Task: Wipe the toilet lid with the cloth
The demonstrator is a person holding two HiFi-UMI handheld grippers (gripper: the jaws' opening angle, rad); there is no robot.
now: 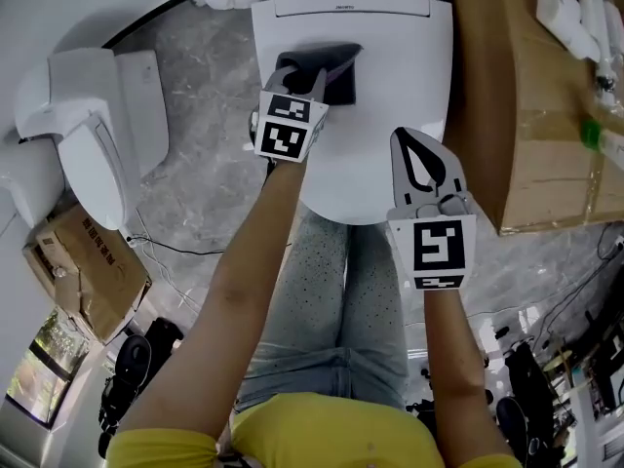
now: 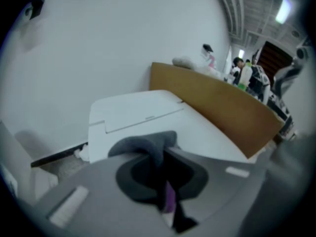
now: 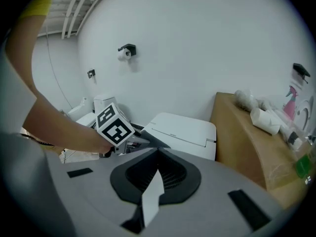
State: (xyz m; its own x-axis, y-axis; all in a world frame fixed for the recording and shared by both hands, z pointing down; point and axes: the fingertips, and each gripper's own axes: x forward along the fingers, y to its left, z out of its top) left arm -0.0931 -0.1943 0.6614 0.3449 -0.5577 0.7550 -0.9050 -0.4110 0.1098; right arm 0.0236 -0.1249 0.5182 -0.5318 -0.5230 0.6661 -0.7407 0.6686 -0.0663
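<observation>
The white toilet lid (image 1: 390, 76) lies closed at the top middle of the head view. A dark grey cloth (image 1: 336, 71) rests on its left part. My left gripper (image 1: 300, 78) is over the lid, shut on that cloth. In the left gripper view the cloth (image 2: 148, 144) bunches between the closed jaws of the left gripper (image 2: 163, 154), with the lid (image 2: 207, 132) beyond. My right gripper (image 1: 404, 136) hovers at the lid's near right edge, shut and holding nothing. In the right gripper view the right gripper (image 3: 158, 153) points toward the lid (image 3: 182, 130).
A large cardboard box (image 1: 517, 115) with white rolls on top stands tight against the toilet's right side. Another white toilet (image 1: 88, 135) sits to the left on the marbled floor, with a smaller open box (image 1: 88, 271) and cables nearby. The person's legs are just below the bowl.
</observation>
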